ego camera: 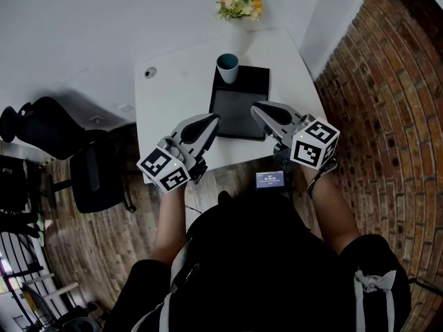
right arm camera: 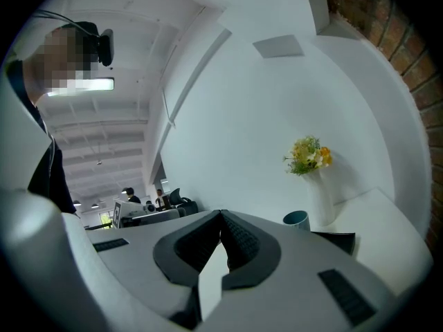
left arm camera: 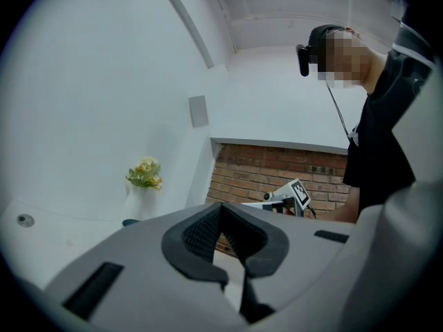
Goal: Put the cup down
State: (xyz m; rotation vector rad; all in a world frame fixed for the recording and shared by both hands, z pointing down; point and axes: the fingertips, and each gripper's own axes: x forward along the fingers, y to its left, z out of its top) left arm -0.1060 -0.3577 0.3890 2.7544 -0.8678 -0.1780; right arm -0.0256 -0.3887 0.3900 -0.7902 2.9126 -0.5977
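Table: white; we stand at its near edge.
Mat: black, flat, mid-table.
Left gripper: jaws pressed together with nothing between them, held level by the mat's near left corner.
Right gripper: likewise closed and empty, over the mat's near right part.
Flowers: in a white vase at the far edge.
Cup: teal, upright on the mat's far left corner, well apart from both grippers.

We judge the cup set down. Any handling calls for jaws opened wide first, a straight lowering, and release only once the base sits flat.
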